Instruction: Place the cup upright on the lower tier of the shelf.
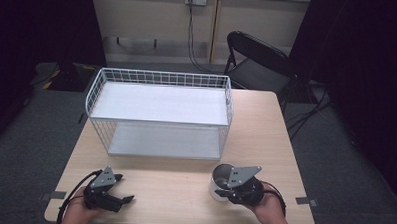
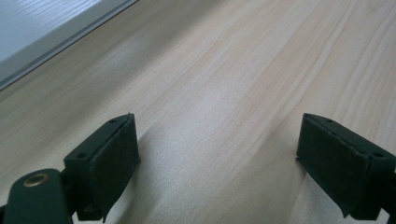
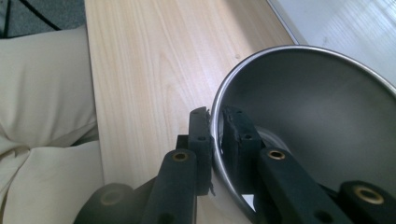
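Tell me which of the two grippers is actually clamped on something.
The right gripper. Its jaws pinch the rim of the metal cup, one inside and one outside the wall. The left gripper has its jaws spread wide over bare table.

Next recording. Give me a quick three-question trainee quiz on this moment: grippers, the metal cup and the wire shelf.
1. True or false: the right gripper is clamped on the rim of the metal cup, one jaw inside and one outside.
2. What is between the jaws of the left gripper? A) the cup B) nothing, just bare table below C) a wire of the rack
3. Fill in: the white wire shelf rack stands on the table with ____ on its two shelves.

Key
1. True: the right gripper view shows the rim pinched between the jaws.
2. B: the jaws stand wide apart over the wood.
3. Nothing: both shelves look bare in the high view.
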Demonstrator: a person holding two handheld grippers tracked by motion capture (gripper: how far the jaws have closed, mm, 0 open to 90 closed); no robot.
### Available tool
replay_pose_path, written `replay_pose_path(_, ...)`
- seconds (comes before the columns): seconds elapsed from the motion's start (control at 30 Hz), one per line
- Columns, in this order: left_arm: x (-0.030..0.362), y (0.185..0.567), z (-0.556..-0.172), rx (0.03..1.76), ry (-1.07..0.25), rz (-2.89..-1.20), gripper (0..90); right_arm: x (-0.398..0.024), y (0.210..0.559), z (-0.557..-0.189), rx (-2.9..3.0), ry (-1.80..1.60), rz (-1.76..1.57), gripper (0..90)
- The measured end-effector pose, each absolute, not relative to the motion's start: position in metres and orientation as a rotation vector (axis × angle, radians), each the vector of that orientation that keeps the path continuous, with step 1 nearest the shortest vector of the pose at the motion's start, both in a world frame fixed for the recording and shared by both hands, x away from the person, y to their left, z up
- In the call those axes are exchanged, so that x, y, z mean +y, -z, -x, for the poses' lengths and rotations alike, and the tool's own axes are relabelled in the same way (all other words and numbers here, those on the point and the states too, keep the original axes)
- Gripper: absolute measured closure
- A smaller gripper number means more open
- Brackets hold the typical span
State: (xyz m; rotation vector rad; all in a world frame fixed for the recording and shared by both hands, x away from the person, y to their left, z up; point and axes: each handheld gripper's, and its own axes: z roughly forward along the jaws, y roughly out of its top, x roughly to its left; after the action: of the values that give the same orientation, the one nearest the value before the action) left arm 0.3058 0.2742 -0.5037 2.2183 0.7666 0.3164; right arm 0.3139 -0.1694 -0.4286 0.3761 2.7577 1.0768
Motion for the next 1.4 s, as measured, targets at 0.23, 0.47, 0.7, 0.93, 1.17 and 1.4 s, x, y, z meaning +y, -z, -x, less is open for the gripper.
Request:
replay_pose_path(0.23, 0.274, 0.504, -0.306, 0.766, -0.316, -2.218, 12.2, -0.163, 0.428, -0.307, 2.72, -1.095, -0.312, 82.0)
replay_pose_path(0.47, 0.274, 0.504, -0.306, 0.767, -0.316, -2.218, 12.2, -0.159, 0.424, -0.311, 2.696, -1.128, -0.317, 82.0)
replay_pose_path(0.7, 0.274, 0.504, -0.306, 0.766, -0.316, -2.219, 12.2, -0.151, 0.422, -0.316, 2.666, -1.178, -0.315, 82.0)
replay_pose_path(0.93, 0.274, 0.504, -0.306, 0.766, -0.315, -2.218, 12.2, -0.141, 0.419, -0.319, 2.652, -1.19, -0.298, 82.1)
replay_pose_path(1.17, 0.274, 0.504, -0.306, 0.767, -0.316, -2.218, 12.2, -0.133, 0.419, -0.323, 2.636, -1.205, -0.29, 82.1)
replay_pose_path(1.4, 0.274, 0.504, -0.306, 0.766, -0.315, -2.218, 12.2, -0.127, 0.417, -0.327, 2.628, -1.221, -0.288, 82.1)
